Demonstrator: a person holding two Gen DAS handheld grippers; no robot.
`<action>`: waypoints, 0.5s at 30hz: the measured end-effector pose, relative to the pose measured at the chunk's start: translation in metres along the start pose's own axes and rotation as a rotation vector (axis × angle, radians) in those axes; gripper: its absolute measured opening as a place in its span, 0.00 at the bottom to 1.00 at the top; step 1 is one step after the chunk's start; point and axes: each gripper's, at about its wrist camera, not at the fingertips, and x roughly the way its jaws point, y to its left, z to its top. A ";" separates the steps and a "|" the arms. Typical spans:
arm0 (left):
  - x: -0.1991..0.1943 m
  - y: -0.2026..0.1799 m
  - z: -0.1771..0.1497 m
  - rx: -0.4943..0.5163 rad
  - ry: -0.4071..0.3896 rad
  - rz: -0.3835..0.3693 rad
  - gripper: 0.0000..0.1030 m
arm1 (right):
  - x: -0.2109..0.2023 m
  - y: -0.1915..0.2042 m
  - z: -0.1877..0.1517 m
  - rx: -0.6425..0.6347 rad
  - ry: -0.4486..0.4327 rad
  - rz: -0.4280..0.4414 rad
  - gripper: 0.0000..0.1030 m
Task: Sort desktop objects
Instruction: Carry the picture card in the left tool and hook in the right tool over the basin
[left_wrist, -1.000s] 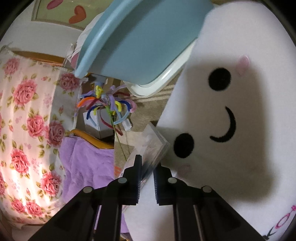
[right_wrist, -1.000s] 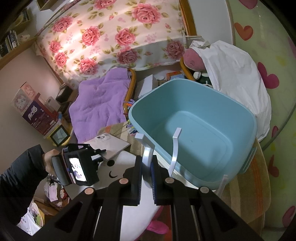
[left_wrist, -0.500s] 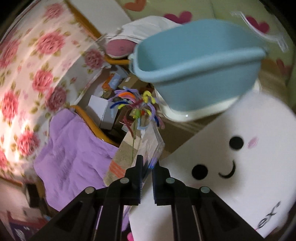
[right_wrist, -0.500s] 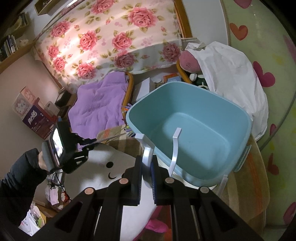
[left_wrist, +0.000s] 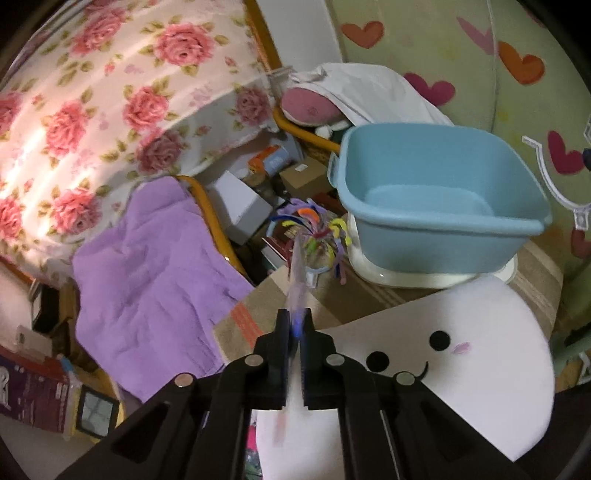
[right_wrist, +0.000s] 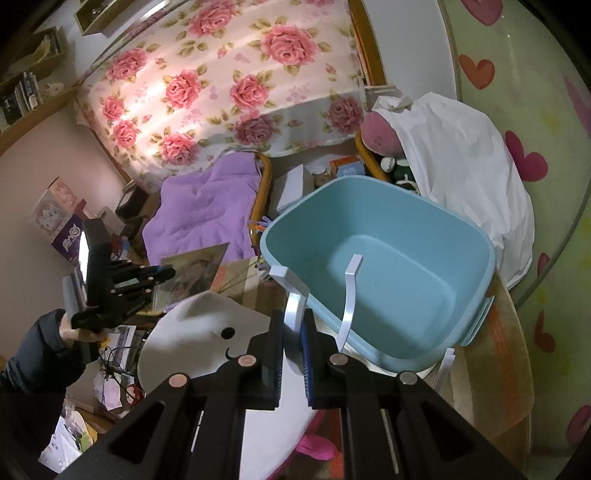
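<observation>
My left gripper pinches a flat clear-wrapped picture pack, seen edge-on, and its jaws are still closing tight on it. The right wrist view shows that left gripper holding the pack up over the table's left side. A colourful pipe-cleaner flower sits just beyond the pack; I cannot tell whether it is attached. My right gripper is shut on a white bent stand, held over the near rim of the empty blue basin. The basin stands on a white lid.
A white smiley-face mat covers the near tabletop. Behind are a rose-print bedspread, a purple blanket, boxes on the floor and a white cloth over a pink plush. A dark sleeve is at the lower left.
My left gripper has risen and rolled upright, carrying the clear pack up off the table and squeezing shut on it. The right gripper has barely moved, still gripping the white stand.
</observation>
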 end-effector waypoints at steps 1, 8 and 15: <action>-0.007 0.001 0.001 -0.017 0.000 -0.006 0.02 | -0.003 0.002 0.001 -0.004 -0.006 0.004 0.08; -0.065 -0.001 0.002 -0.058 -0.079 0.053 0.02 | -0.028 0.019 0.005 -0.044 -0.047 0.032 0.08; -0.112 -0.006 0.004 -0.103 -0.117 0.107 0.02 | -0.052 0.026 0.007 -0.064 -0.069 0.049 0.08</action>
